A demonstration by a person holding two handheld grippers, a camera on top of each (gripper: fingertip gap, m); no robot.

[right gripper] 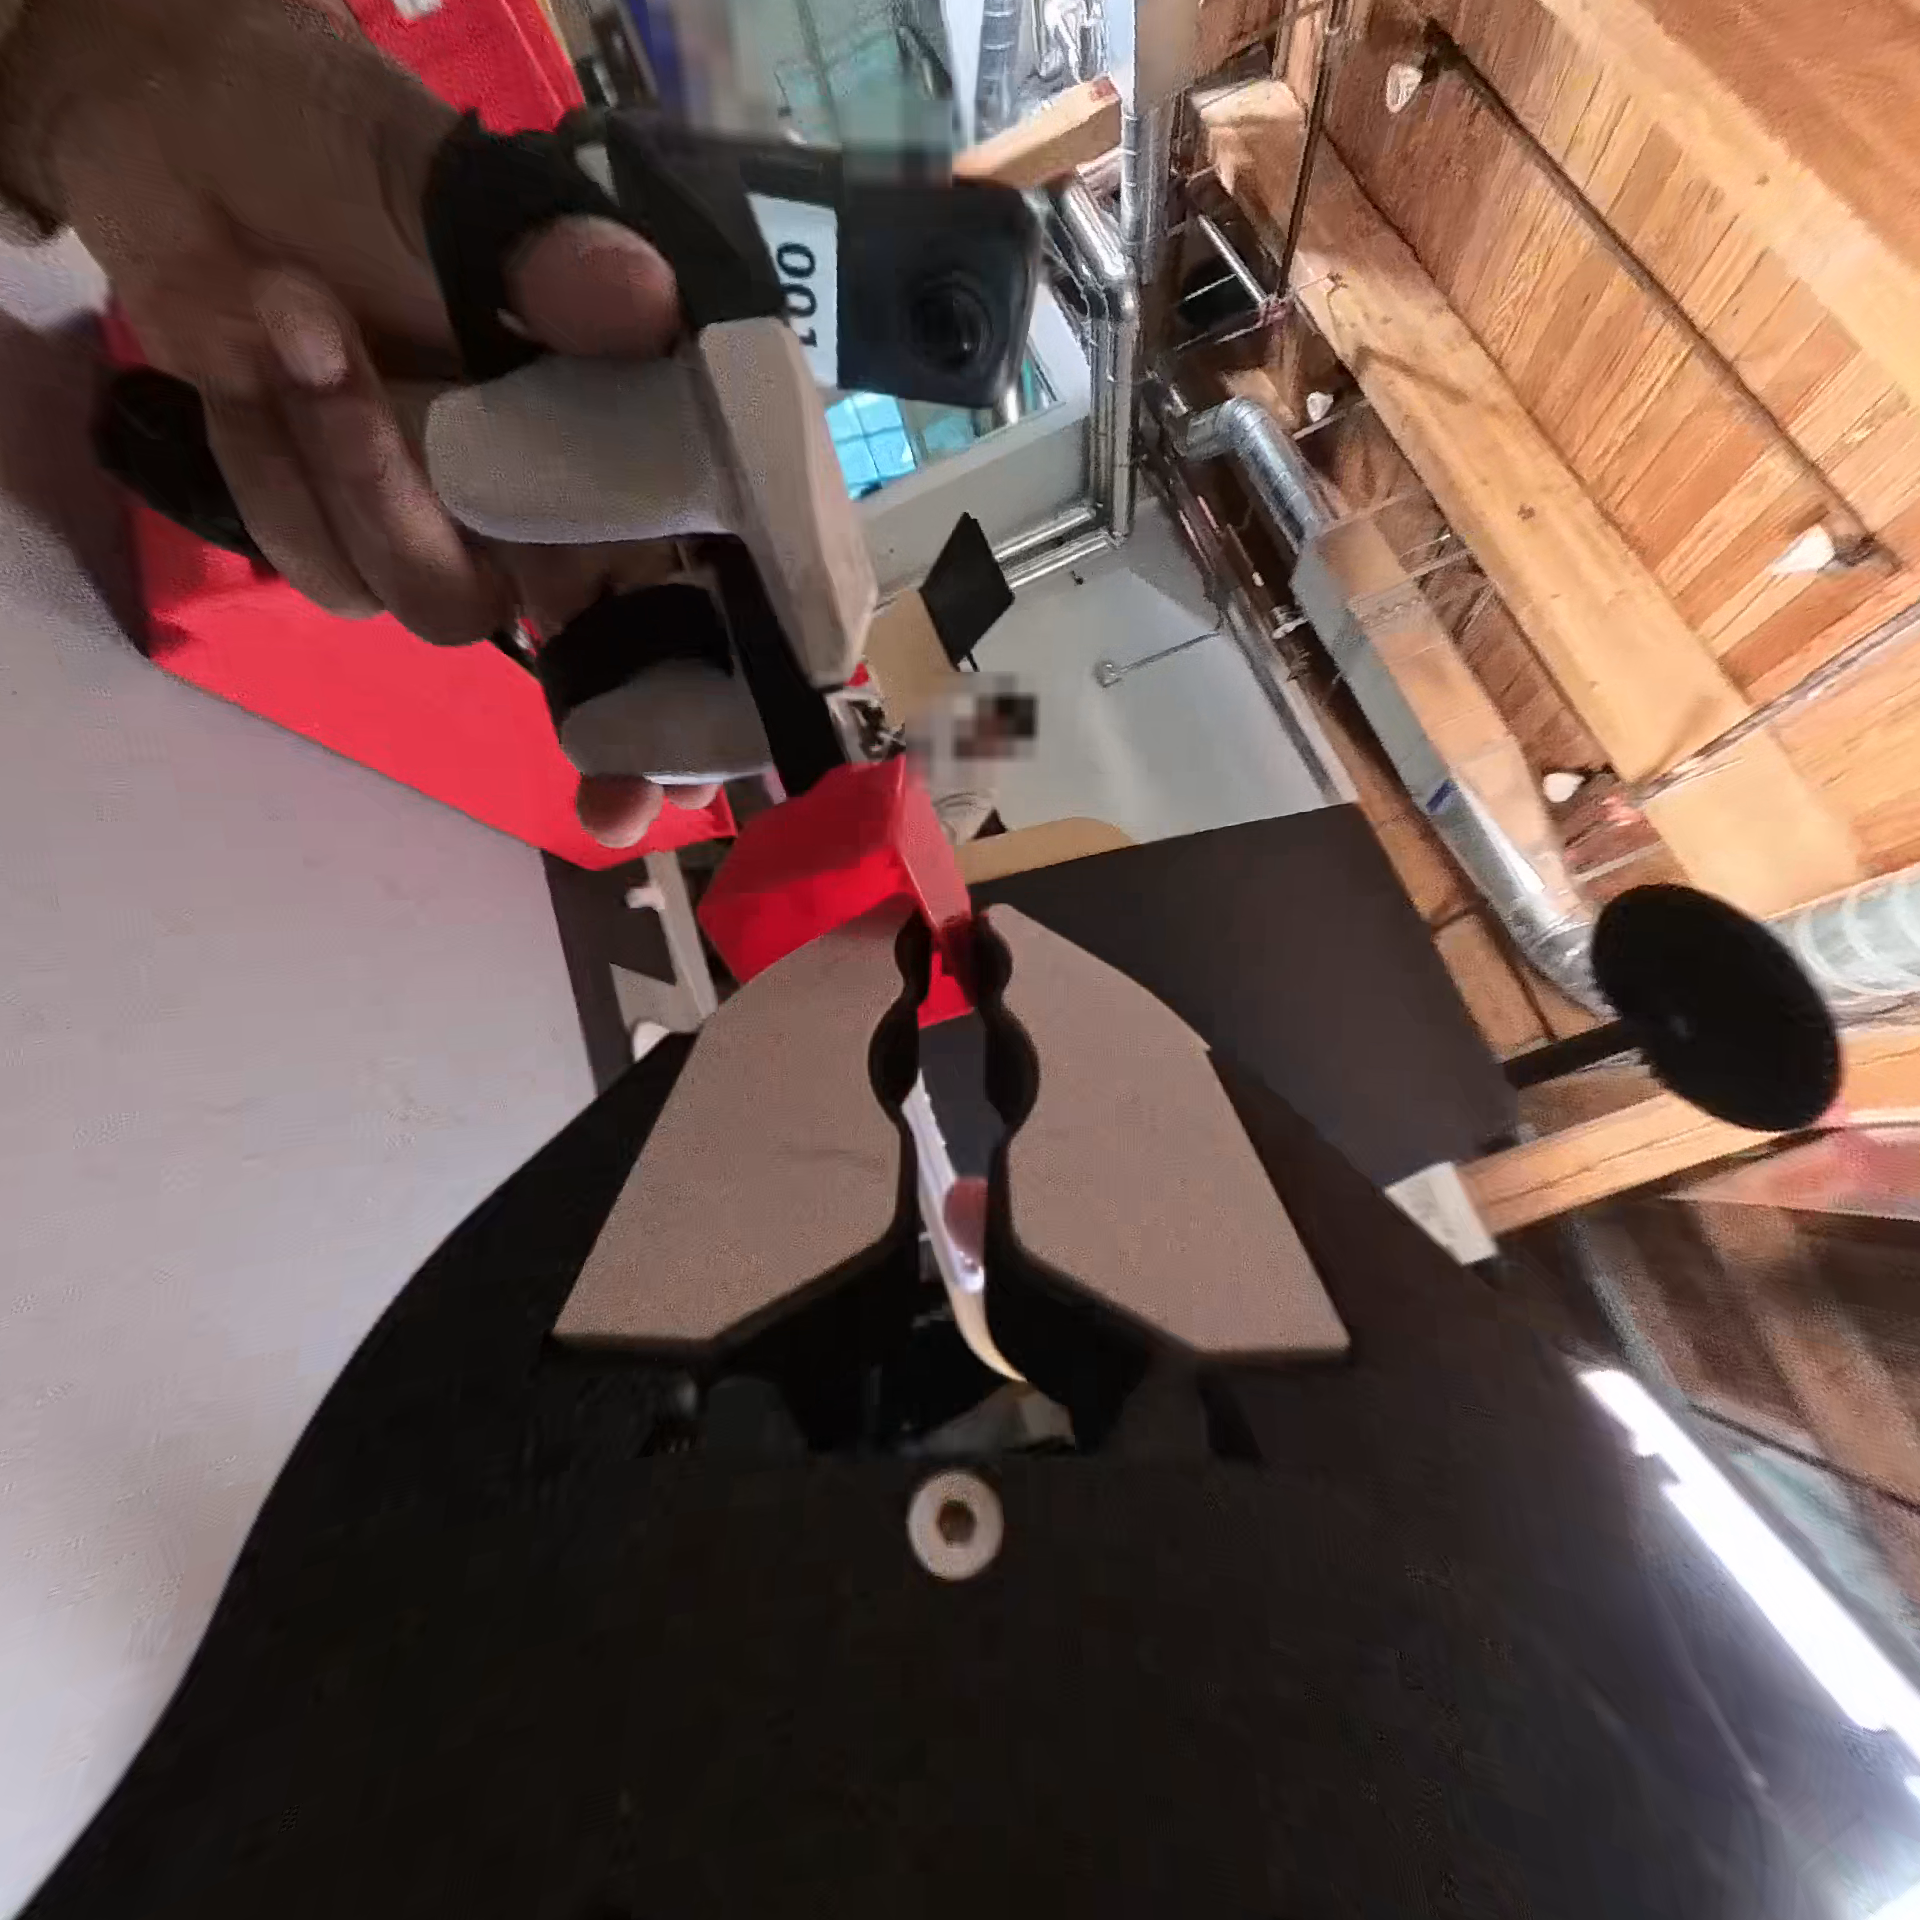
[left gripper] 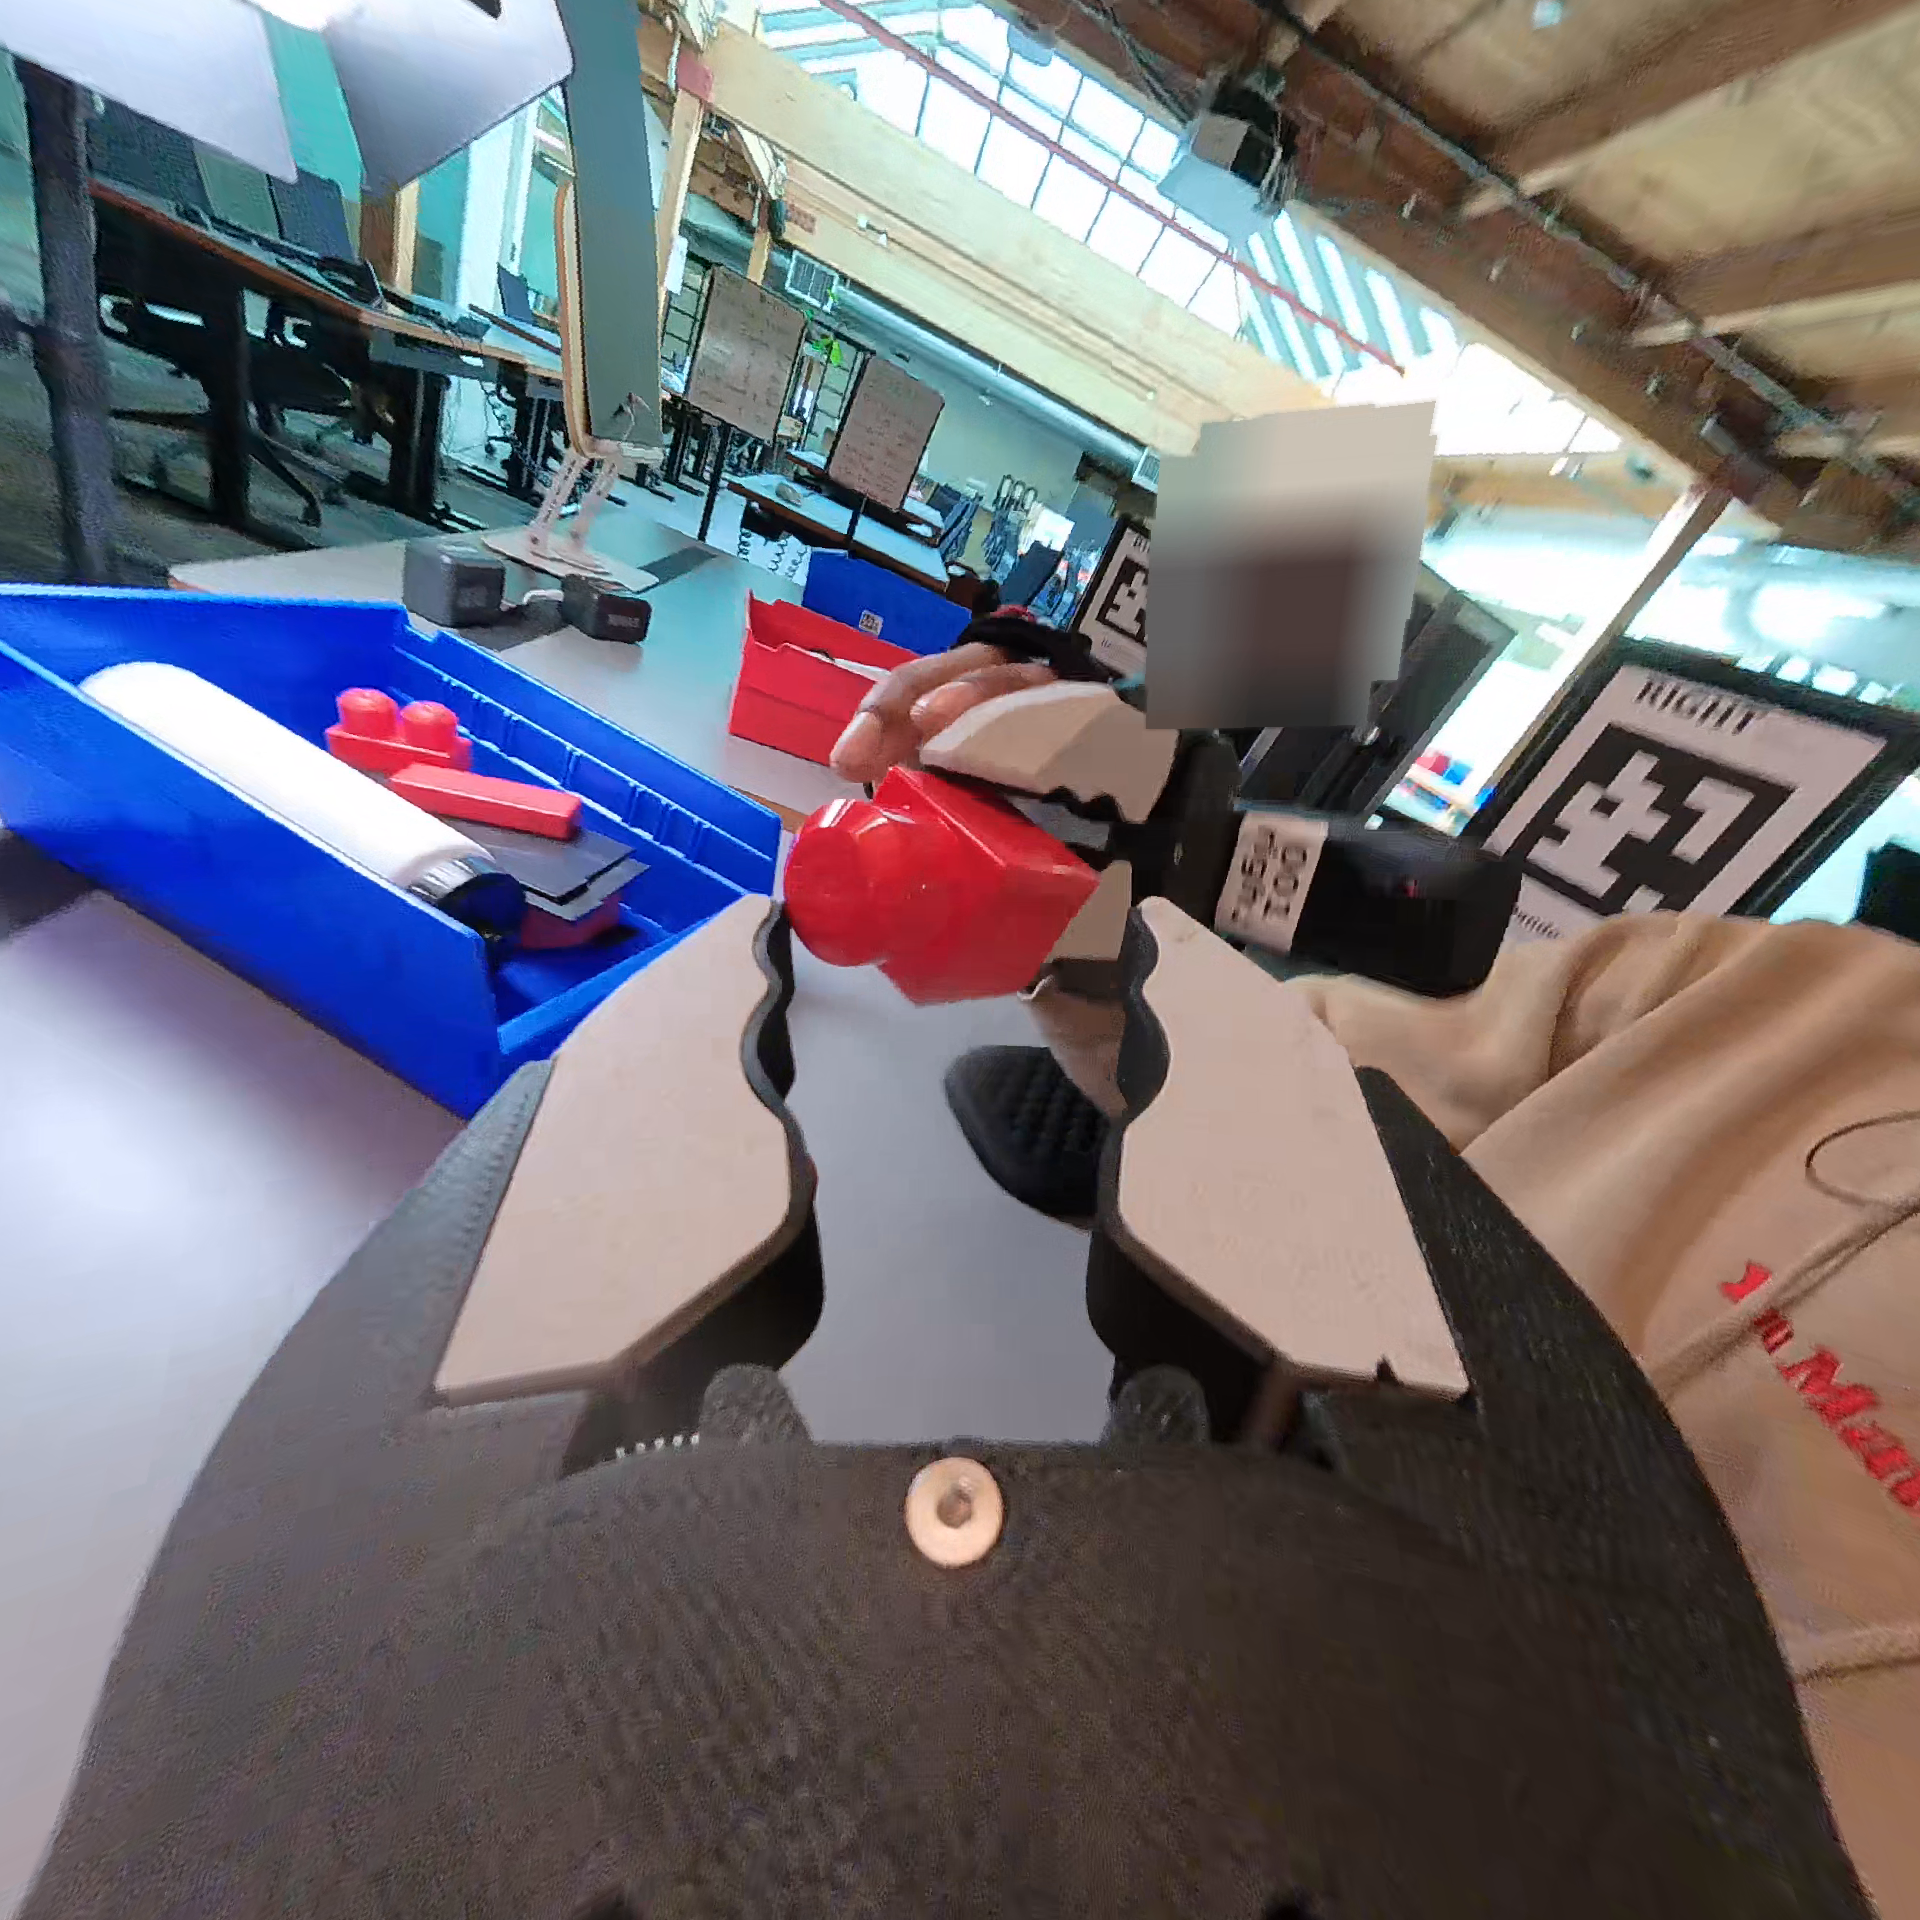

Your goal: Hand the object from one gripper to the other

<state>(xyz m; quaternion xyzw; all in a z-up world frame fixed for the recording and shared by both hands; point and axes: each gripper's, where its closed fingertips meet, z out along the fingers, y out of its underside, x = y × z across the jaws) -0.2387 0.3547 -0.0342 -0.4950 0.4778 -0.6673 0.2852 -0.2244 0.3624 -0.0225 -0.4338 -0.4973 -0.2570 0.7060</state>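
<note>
A red toy brick (left gripper: 935, 894) with a round stud hangs above the grey table (left gripper: 156, 1143). My right gripper (left gripper: 1049, 831) comes in from the right and is shut on the brick's square end. In the right wrist view its fingertips (right gripper: 945, 951) pinch the brick (right gripper: 831, 883) by one thin edge. My left gripper (left gripper: 956, 920) is open, and the brick sits right at its fingertips, stud end close to the left tip. It is not clamped there. The left gripper's camera (right gripper: 940, 312) and a hand (right gripper: 291, 343) show at the upper left.
A blue bin (left gripper: 312, 904) on the left holds a white roll (left gripper: 281, 769), red bricks (left gripper: 405, 727) and other items. A red bin (left gripper: 800, 686) stands farther back and also shows in the right wrist view (right gripper: 364, 675). A beige sleeve (left gripper: 1662, 1143) fills the right side. Left and right tips are no more than a few centimetres apart.
</note>
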